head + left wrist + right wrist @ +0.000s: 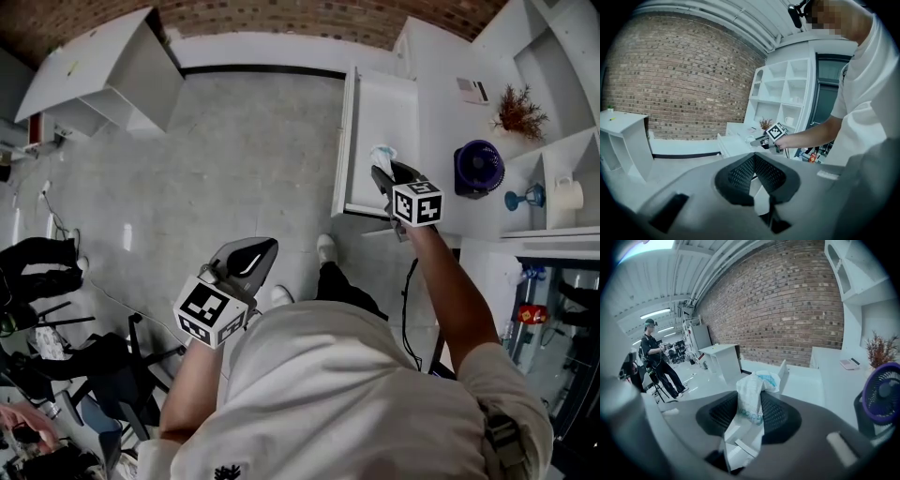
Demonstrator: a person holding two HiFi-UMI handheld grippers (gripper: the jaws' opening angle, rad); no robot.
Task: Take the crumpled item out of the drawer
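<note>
The main step seems almost done: the right gripper [378, 172] is closed on the crumpled item [752, 399] and holds it in the air above the open drawer [349, 141], apparently clear of it. What is left, I judge, is to carry it away and put it down. The item is thin white wrapping with blue-green print, bunched and hanging down between the jaws. The left gripper [754, 157] is closed and empty.
</note>
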